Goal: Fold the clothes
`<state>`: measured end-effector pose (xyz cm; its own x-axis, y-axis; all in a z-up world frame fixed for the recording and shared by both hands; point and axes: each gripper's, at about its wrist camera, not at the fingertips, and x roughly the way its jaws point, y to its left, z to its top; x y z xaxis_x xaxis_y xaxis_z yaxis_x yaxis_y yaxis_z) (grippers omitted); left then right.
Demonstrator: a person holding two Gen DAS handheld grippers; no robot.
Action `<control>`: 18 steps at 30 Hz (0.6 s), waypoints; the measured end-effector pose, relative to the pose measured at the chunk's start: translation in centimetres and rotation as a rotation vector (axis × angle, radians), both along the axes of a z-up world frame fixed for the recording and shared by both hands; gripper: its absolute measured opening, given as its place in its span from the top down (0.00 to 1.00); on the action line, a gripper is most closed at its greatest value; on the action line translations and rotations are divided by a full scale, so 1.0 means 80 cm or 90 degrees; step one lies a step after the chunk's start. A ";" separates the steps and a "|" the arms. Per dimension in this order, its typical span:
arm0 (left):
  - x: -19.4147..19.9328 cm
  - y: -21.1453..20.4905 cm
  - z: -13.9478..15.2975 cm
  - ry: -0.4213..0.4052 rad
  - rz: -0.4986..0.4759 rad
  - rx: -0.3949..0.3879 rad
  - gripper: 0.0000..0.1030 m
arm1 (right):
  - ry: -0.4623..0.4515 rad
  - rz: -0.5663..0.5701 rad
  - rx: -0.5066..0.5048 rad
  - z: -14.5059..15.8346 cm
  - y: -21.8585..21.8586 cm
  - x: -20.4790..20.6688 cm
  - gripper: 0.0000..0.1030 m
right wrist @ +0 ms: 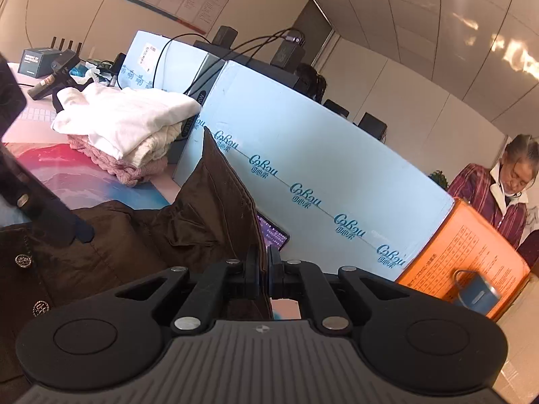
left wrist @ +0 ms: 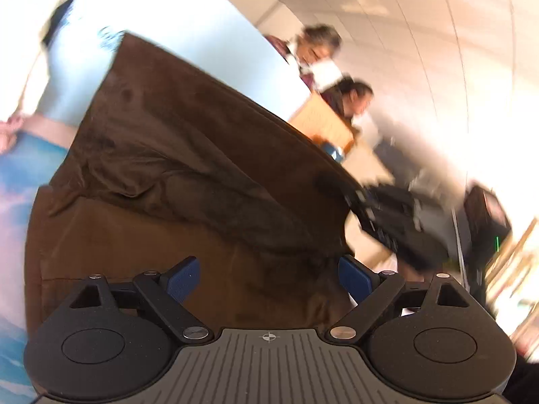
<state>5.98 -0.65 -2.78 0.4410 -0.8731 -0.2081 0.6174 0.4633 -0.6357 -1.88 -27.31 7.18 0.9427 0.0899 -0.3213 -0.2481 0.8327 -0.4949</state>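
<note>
Mid-fold: the right gripper, jaws clamped on the brown garment, lifts its edge off the bench; the left gripper, jaws apart, likely needs a matching grip next.

1. Left gripper: jaws spread wide, blue pads facing each other across a broad gap, nothing pinched between them.
2. Right gripper: jaws closed nearly together, clamping a fold of the brown garment; the fabric rises upright from the fingertips.
</note>
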 end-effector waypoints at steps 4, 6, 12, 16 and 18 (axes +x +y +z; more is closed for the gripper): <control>0.030 0.043 -0.018 0.097 0.056 -0.186 0.11 | -0.024 0.043 -0.063 -0.003 0.007 -0.072 0.96; 0.046 0.064 -0.027 0.146 0.085 -0.280 0.07 | 0.002 0.068 -0.078 -0.014 0.008 -0.099 0.96; 0.052 0.087 -0.045 0.224 0.123 -0.238 0.07 | 0.133 0.093 0.046 -0.057 -0.009 -0.123 0.95; 0.055 0.070 -0.048 0.218 0.126 -0.086 0.20 | 0.206 0.094 0.211 -0.082 -0.026 -0.131 0.73; 0.055 0.060 -0.044 0.198 0.125 -0.021 0.33 | 0.203 0.056 0.270 -0.086 -0.037 -0.136 0.40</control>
